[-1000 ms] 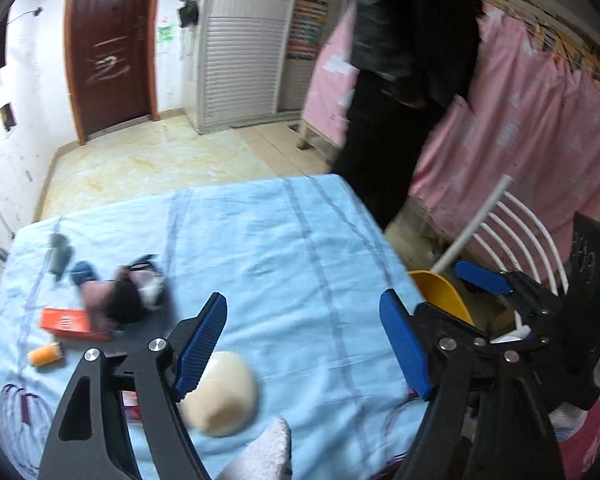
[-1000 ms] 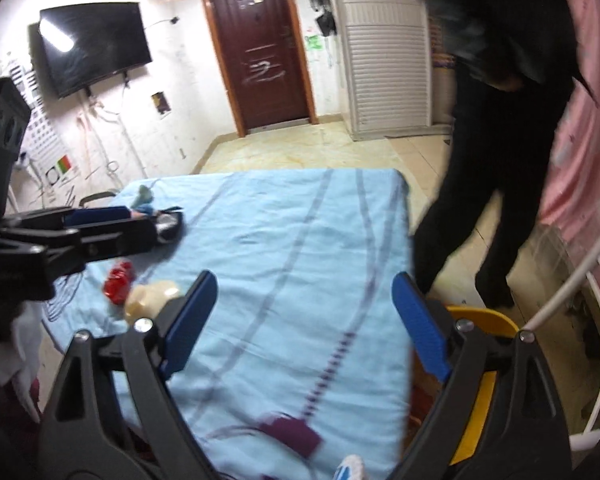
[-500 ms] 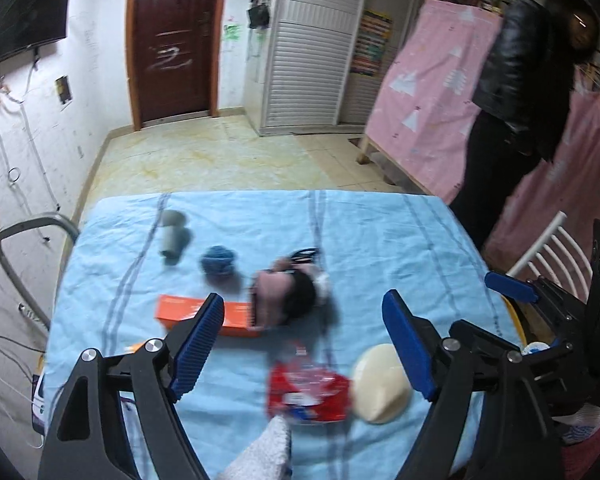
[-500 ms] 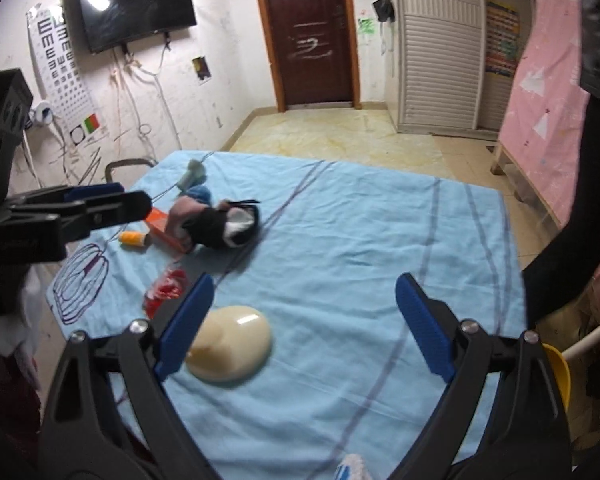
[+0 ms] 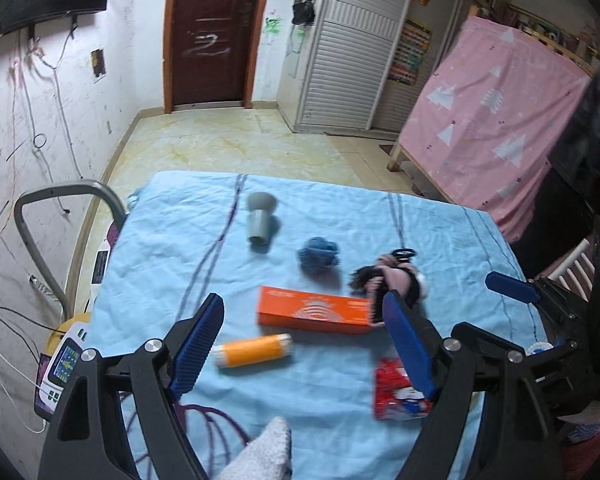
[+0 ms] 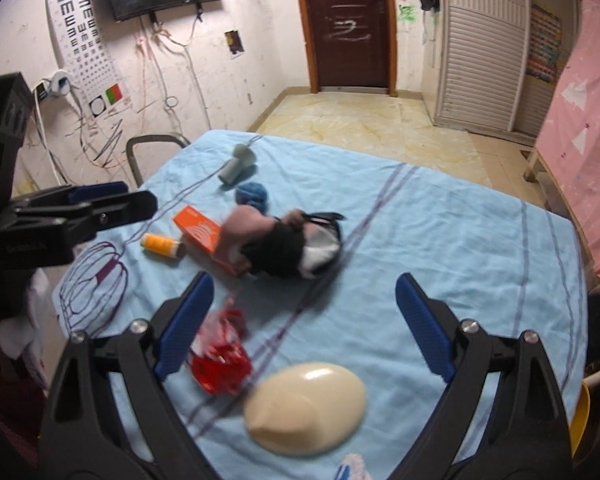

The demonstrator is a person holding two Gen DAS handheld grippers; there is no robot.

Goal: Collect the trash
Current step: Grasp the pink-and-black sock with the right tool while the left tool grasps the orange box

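Jaws of left gripper (image 5: 300,350) and right gripper (image 6: 302,326) are standing apart and empty, risking snagging the blue cloth (image 5: 172,264) under the red wrapper (image 6: 220,354).

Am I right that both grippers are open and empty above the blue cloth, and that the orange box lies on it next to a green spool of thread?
Not quite: the spool of thread is orange, not green, as the left wrist view shows. The rest holds: the left gripper and right gripper are open and empty above the blue cloth, with the orange box beside the spool.
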